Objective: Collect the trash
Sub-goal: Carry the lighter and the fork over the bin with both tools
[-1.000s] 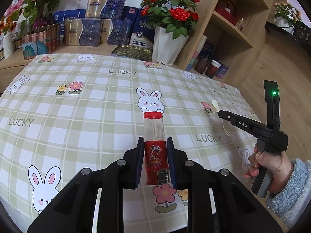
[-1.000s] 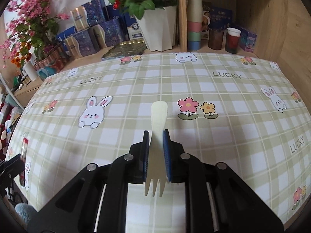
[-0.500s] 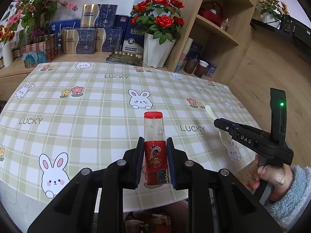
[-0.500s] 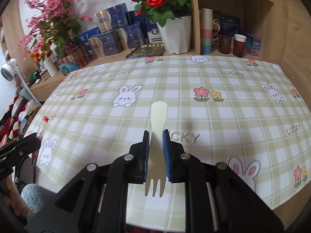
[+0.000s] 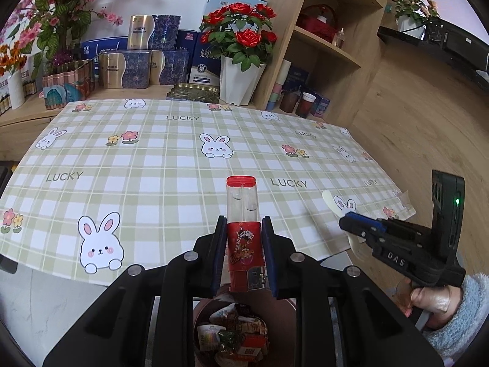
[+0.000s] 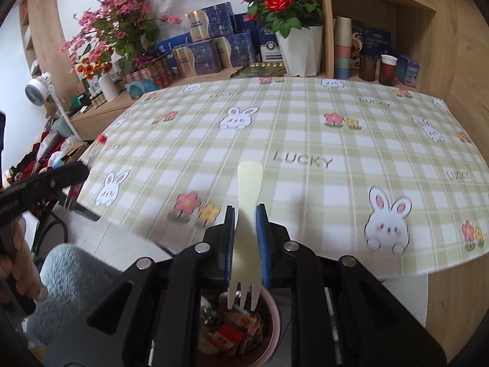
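My left gripper (image 5: 243, 232) is shut on a clear plastic bottle with a red cap and red label (image 5: 243, 214). It holds the bottle past the table's near edge, above a brown bin (image 5: 287, 309) with wrappers inside. My right gripper (image 6: 246, 214) is shut on a pale plastic fork (image 6: 249, 189), tines toward the camera, over the same bin (image 6: 273, 315). The right gripper also shows in the left wrist view (image 5: 345, 218), and the left gripper shows at the left of the right wrist view (image 6: 81, 169).
The table (image 5: 159, 165) has a green checked cloth with rabbits and "LUCKY". Behind it stand boxes (image 5: 143, 70), a rose pot (image 5: 241, 82) and a wooden shelf with cups (image 5: 305, 104). Pink flowers (image 6: 116, 30) and clutter stand at the left.
Both grippers have drawn back from over the table to beyond its near edge, each still holding its item. The bin has come into view under them.
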The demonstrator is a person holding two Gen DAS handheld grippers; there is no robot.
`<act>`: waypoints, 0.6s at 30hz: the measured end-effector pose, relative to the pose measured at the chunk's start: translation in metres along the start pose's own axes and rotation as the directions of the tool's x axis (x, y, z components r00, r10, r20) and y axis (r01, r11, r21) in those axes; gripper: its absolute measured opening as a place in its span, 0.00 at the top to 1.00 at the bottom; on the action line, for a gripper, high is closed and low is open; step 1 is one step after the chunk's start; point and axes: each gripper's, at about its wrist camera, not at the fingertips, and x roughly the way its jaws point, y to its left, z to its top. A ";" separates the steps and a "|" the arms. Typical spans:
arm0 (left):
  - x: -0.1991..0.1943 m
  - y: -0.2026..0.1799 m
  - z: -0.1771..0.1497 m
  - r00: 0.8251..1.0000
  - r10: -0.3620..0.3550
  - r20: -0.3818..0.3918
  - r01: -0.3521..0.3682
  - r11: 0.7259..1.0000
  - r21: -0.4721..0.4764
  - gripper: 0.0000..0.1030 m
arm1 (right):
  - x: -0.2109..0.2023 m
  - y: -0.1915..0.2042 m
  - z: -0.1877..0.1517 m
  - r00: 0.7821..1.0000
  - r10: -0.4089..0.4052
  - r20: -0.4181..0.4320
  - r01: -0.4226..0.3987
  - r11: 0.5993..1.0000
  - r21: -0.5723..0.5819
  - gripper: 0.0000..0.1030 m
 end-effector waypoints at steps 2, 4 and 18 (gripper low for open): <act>-0.007 0.000 -0.006 1.000 0.002 -0.001 -0.002 1.000 -0.001 0.78 | -0.003 0.005 -0.012 1.000 0.007 -0.008 -0.007 1.000 -0.003 0.83; -0.012 -0.001 -0.010 1.000 0.006 -0.001 -0.006 1.000 0.002 0.78 | -0.006 0.011 -0.026 1.000 0.019 -0.021 -0.019 1.000 0.000 0.83; -0.030 0.007 -0.051 0.999 0.032 -0.038 -0.032 0.999 -0.018 0.78 | 0.029 0.046 -0.108 0.974 0.047 -0.220 -0.054 0.998 -0.025 0.83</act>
